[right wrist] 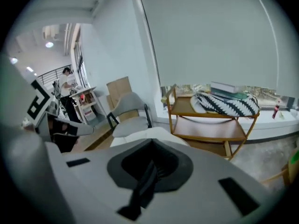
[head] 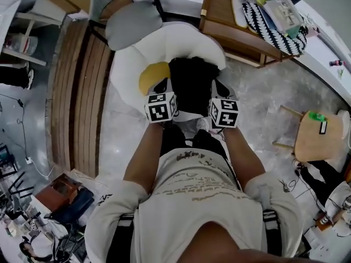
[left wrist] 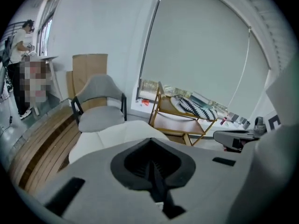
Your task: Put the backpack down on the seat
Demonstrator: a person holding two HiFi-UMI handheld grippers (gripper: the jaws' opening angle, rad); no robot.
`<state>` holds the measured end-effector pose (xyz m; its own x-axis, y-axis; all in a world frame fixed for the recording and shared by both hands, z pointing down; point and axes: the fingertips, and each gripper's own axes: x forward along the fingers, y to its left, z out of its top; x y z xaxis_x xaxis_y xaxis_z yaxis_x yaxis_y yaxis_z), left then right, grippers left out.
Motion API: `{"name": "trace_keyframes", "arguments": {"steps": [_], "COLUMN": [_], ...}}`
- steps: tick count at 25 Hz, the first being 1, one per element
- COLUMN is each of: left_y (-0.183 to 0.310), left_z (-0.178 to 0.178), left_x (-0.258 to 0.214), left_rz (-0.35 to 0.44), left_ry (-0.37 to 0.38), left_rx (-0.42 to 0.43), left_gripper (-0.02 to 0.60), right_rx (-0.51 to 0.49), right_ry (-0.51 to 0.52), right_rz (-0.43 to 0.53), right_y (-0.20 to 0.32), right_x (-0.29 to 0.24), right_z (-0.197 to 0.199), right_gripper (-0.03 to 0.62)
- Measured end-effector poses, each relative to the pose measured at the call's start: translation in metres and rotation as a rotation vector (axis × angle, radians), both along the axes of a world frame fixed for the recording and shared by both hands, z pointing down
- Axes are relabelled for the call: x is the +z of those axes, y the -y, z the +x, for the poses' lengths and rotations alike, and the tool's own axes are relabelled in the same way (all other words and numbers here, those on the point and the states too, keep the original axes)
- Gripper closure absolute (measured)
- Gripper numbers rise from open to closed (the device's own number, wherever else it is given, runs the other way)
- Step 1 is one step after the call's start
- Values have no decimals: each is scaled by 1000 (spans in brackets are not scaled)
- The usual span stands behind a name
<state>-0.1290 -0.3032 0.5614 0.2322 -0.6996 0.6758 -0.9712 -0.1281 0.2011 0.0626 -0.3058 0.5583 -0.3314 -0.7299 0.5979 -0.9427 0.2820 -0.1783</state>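
Black backpack (head: 192, 84) over front edge of white seat (head: 181, 40), touching yellow cushion (head: 151, 75) on its left side; resting or hanging, cannot tell. L gripper (head: 163, 92) and R gripper (head: 219, 95) flank the pack, each w/ jaws clenched on a thin black strap (left wrist: 159, 185) (right wrist: 140, 190). Wooden shelf cart (head: 241, 37) beyond seat's right rear corner.
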Motion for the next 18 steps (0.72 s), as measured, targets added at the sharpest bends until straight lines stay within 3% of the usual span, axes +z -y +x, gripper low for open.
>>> {"name": "trace_keyframes", "arguments": {"steps": [10, 18], "left_y": [5, -6], "left_z": [11, 16], "left_x": [-151, -260], "left_rz": [278, 487], "left_ry": [88, 84], "left_rx": [64, 56], "left_gripper": [560, 560], "right_rx": [-115, -111], "right_ry": [164, 240], "right_rz": [276, 539], "right_y": [6, 11], "right_x": [-153, -281], "right_z": [-34, -30], "right_gripper": [568, 568]}}
